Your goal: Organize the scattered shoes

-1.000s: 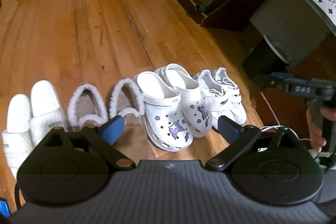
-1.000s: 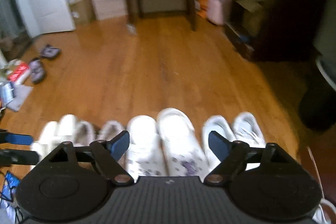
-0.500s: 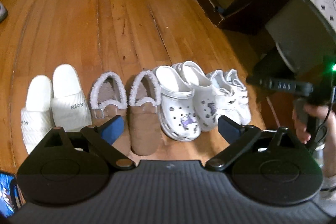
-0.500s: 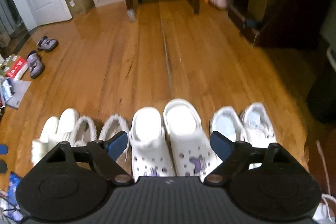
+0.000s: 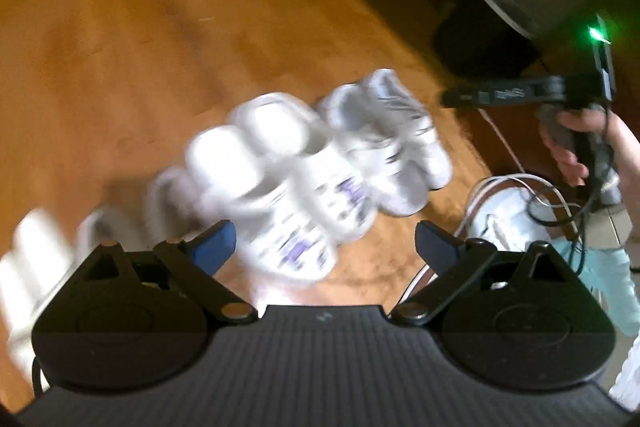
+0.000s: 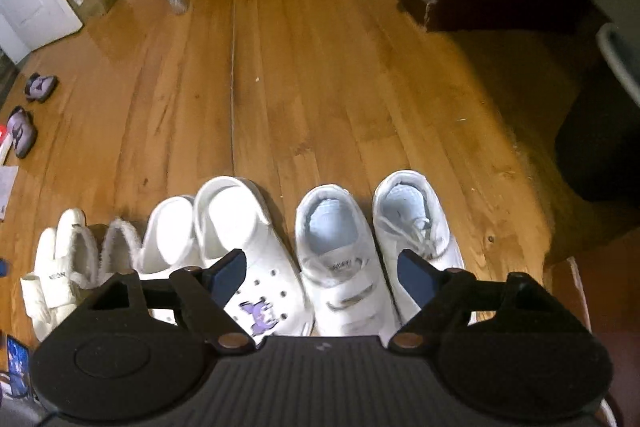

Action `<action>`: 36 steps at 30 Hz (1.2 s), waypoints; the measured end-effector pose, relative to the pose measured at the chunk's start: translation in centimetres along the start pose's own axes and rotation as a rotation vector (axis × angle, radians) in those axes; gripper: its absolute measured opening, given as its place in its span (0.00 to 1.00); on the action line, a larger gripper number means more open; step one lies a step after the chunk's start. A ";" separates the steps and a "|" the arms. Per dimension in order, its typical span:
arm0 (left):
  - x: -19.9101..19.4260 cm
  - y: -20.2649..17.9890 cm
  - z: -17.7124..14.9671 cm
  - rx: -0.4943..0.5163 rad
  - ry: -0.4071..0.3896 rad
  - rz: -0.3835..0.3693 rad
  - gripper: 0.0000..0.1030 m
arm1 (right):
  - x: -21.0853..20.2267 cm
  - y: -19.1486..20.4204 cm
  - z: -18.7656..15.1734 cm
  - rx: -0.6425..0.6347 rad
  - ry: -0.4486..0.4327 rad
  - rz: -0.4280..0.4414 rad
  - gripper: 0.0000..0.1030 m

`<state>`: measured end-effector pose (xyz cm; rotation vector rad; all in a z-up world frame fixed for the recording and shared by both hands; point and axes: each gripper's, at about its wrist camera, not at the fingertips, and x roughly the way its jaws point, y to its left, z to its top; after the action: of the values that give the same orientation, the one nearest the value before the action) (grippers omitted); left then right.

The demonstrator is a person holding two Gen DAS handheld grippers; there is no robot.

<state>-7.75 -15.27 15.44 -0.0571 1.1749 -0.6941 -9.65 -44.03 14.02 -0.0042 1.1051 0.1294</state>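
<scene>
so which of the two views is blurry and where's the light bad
Left wrist view: heavy motion blur smears the white clogs and sneakers; a green LED flares. Right wrist view: mostly sharp, the clog slightly overexposed, the right side sinks into shadow, fisheye bends the floorboards.

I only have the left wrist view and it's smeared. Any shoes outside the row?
Observer: Yes. Two purple shoes lie apart on the floor, far left in the right wrist view.
Operator: Is the row itself tidy?
Observer: Yes. Sneakers, clogs, fur slippers and white slippers stand side by side in pairs.
Operator: Is the right gripper holding anything?
Observer: No. The right gripper is over the sneakers, its jaws closing with nothing gripped.
</scene>
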 end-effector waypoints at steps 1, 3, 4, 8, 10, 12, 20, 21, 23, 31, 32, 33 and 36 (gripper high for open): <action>1.9 -0.1 0.7 0.021 -0.002 -0.005 0.94 | 0.7 -0.3 0.3 -0.019 0.000 0.004 0.79; 5.7 -0.2 1.5 0.068 0.012 0.026 0.94 | 2.9 -0.7 1.0 -0.099 -0.009 0.009 0.79; 6.9 -0.2 1.7 0.085 0.037 0.045 0.94 | 4.0 -0.9 1.1 -0.120 -0.014 0.015 0.79; 11.1 -0.1 2.9 0.152 0.017 0.112 0.94 | 9.5 -2.9 0.8 -0.104 0.008 0.073 0.79; 12.2 -0.1 3.6 0.173 -0.040 0.120 0.94 | 11.7 -4.0 0.2 -0.073 0.029 0.103 0.79; 13.0 0.0 4.0 0.163 -0.059 0.092 0.94 | 13.7 -4.9 -0.3 -0.071 0.038 0.100 0.79; 15.5 -0.6 3.8 0.229 -0.093 0.042 0.94 | 17.4 -5.7 0.1 -0.082 0.036 0.043 0.81; 16.0 -0.6 3.7 0.216 -0.093 0.032 0.94 | 18.0 -5.6 0.4 -0.087 0.058 0.044 0.81; 16.4 -0.2 3.3 0.202 -0.086 0.045 0.94 | 18.8 -5.4 0.7 -0.095 0.105 0.048 0.81; 16.4 0.0 2.7 0.221 -0.089 0.064 0.94 | 22.0 -4.1 2.2 -0.118 0.173 -0.028 0.70; 16.4 0.0 2.6 0.221 -0.093 0.064 0.94 | 22.5 -3.9 2.5 -0.117 0.169 -0.057 0.60; 16.4 -0.1 2.5 0.222 -0.096 0.064 0.94 | 22.7 -3.8 2.5 -0.115 0.164 -0.078 0.59; 16.2 -0.1 2.4 0.227 -0.104 0.068 0.94 | 23.0 -2.9 2.3 -0.116 0.116 -0.096 0.46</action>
<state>-2.43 -24.60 3.06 0.1351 0.9881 -0.7512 2.90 -44.42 -5.61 -0.1702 1.2094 0.1085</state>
